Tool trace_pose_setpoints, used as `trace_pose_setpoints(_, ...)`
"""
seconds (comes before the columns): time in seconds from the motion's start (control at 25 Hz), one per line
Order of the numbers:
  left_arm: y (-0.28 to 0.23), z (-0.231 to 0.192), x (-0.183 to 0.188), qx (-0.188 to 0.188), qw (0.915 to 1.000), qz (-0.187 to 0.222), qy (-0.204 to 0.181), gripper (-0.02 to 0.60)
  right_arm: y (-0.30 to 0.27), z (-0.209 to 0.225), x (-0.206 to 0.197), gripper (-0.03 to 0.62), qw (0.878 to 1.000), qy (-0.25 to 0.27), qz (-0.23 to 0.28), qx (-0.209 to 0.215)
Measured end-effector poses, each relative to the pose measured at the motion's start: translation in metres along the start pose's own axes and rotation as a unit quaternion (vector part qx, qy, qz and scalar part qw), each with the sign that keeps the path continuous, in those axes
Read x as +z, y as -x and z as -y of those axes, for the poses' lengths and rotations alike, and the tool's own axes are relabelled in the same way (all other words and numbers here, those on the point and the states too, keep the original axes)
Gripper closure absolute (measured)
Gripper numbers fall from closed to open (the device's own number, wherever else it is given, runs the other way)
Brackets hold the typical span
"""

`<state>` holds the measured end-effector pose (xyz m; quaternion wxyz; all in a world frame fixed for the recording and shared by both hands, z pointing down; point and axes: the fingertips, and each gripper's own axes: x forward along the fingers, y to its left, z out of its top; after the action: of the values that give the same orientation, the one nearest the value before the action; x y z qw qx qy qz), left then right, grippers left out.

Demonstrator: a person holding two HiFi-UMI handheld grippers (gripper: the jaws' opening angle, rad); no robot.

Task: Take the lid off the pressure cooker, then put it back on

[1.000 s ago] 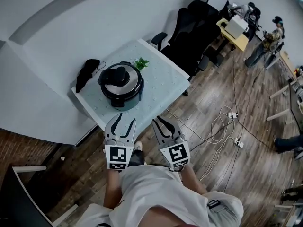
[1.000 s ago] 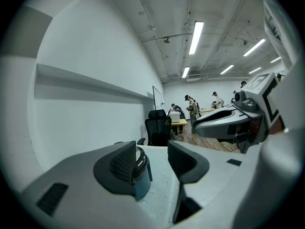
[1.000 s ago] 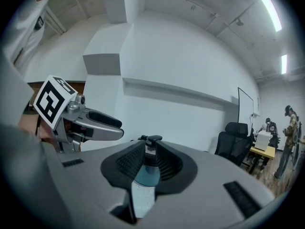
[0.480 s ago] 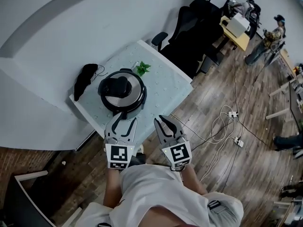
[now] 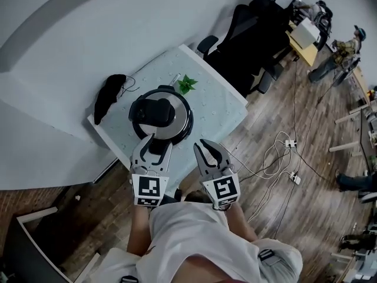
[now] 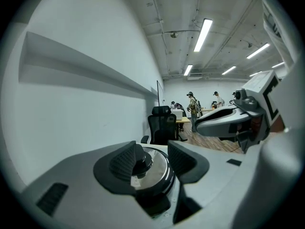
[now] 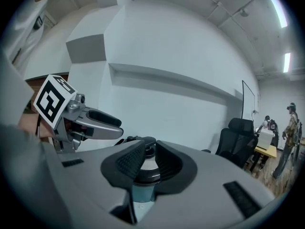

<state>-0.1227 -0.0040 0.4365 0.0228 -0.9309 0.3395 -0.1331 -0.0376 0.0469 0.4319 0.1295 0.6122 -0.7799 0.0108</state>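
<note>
Seen from above, a pressure cooker [image 5: 160, 119] stands near the front edge of a pale tabletop [image 5: 212, 105], its lid [image 5: 154, 108] on and its black handle on top. Over the last second both tongs have come forward. The left tongs [image 5: 158, 141] now overlap the cooker's near rim in this view, and the right tongs [image 5: 211, 146] sit just beside it. Each pair is drawn in about as far as it goes, with only a slim gap between the pads, and holds nothing. This looks like an approach: lifting the lid has not started, and the tongs would need to open first.
</note>
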Motion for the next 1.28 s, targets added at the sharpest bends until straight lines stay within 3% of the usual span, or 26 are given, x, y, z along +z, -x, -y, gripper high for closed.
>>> trace_pose_setpoints(0.56, -0.033, -0.037, 0.001, 0.013, 0.9998, -0.002, 0.013, 0.379, -0.053, 0.01, 0.01, 0.523, 1.0, 0.012, -0.004, 0.024)
trace_pose_setpoints(1.28, -0.087, -0.054, -0.017, 0.07, 0.994, -0.066, 0.052, 0.347, -0.121, 0.044, -0.004, 0.502, 0.991, 0.017, -0.013, 0.135)
